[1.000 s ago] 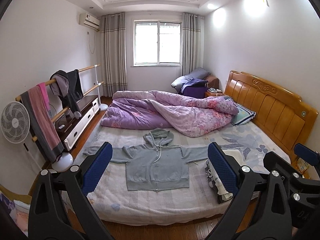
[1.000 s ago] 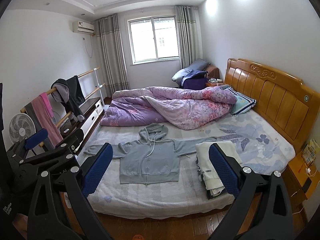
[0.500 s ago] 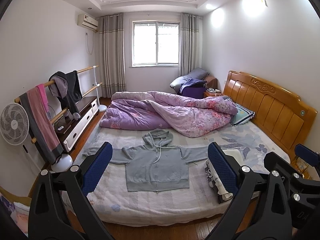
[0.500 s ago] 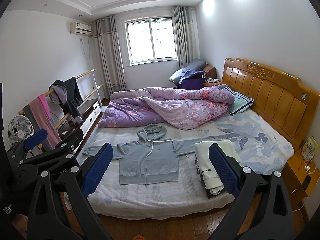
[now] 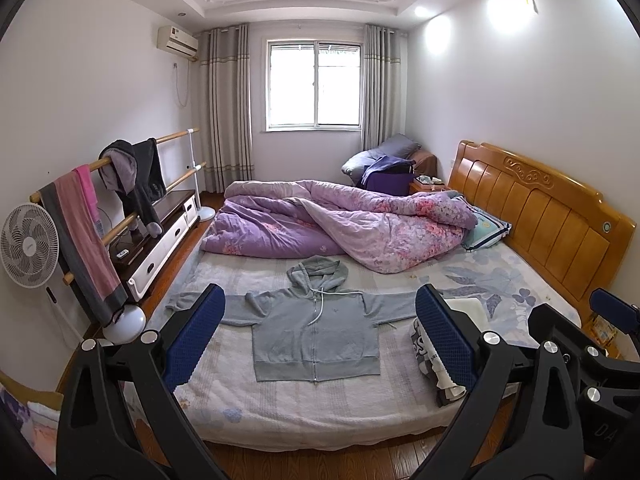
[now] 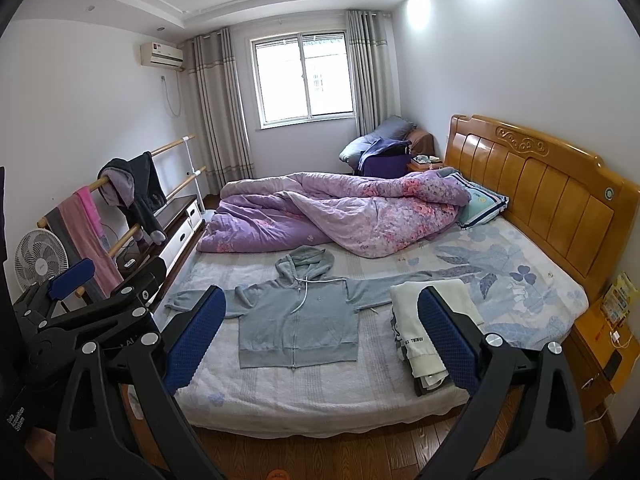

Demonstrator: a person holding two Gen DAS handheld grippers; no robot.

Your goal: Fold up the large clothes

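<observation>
Hovering side by side off the bed's (image 5: pixel 320 408) edge, left claw (image 5: pixel 320 336) and right claw (image 6: pixel 322 334), both spread wide, empty, facing the grey hoodie (image 5: pixel 316 328).

Hoodie (image 5: pixel 316 328) lies on bed (image 5: pixel 304 408), quilt (image 5: pixel 340 224) behind, folded stack (image 6: pixel 424 328) right

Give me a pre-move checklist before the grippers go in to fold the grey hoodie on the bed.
1. Hoodie laid flat, front up, sleeves spread: ok.
2. Zip closed: appears so, ok; the white drawstring lies loose across the chest.
3. Left gripper open and empty: ok.
4. Right gripper open and empty: ok.
5. Grippers within reach of the cloth: not ok; both hang short of the bed, apart from the hoodie.
6. Room to fold: the purple quilt lies beyond the hood and clear of it, ok; whether the right sleeve end touches the folded pile: cannot tell.
</observation>
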